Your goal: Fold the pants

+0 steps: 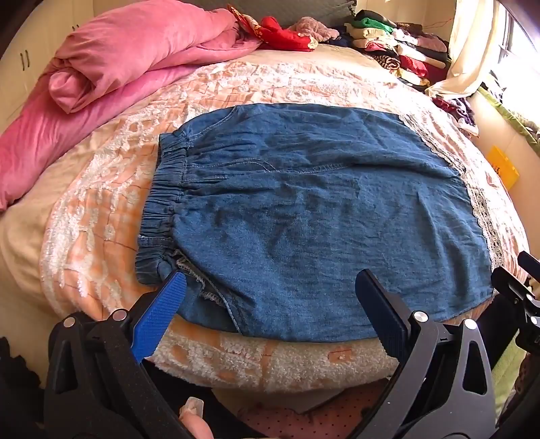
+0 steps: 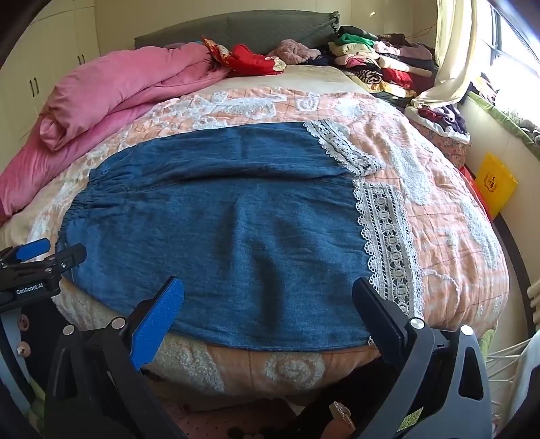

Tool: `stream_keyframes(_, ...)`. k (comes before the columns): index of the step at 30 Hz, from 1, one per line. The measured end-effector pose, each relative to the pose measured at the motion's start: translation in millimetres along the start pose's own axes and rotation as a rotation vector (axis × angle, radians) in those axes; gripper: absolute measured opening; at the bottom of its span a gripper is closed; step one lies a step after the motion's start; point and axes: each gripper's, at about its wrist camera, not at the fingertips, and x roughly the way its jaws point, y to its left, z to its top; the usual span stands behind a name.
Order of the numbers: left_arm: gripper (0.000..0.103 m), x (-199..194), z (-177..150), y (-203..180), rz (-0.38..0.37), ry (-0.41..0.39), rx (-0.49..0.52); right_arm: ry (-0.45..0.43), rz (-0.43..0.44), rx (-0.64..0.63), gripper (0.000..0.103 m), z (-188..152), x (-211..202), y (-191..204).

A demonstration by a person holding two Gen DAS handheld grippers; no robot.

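From the left wrist, the pants (image 1: 303, 216) lie flat across a bed (image 1: 101, 209) covered by a peach quilt with white tufted patterns, their gathered waistband (image 1: 162, 206) to the left and the lace hems (image 1: 479, 209) to the right. The left gripper (image 1: 270, 304) hangs wide open over the near edge of the denim, holding nothing, its blue pad just above the corner below the waistband. A rolled pink blanket (image 1: 111, 60) lies along the far left of the bed, red cloth (image 1: 280, 33) sits near the headboard, and a stack of folded clothes (image 1: 398, 50) fills the far right corner beside a pale curtain (image 1: 469, 47). A yellow box (image 1: 503, 165) stands down by the wall on the right. From the right wrist, the same pants (image 2: 219, 229) spread over the quilt, the white lace (image 2: 388, 243) at their right end. The right gripper (image 2: 268, 300) is also spread wide and empty, poised above the near edge close to the hem, at the bed's (image 2: 455, 236) front edge. The left gripper (image 2: 40, 256) shows at the left by the waistband. White cupboards (image 2: 50, 60) line the far left wall, a grey headboard (image 2: 236, 30) backs the bed, and a window (image 2: 516, 44) lets in bright light at right
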Motion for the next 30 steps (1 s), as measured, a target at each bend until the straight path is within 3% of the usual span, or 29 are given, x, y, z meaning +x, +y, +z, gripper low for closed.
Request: stream_keyframes(30, 0.094, -4.2, -0.2, 3.9, -0.001, -0.008, 0.0, 0.001, 0.011, -0.001, 0.099, -0.2, -1.9, 2.9)
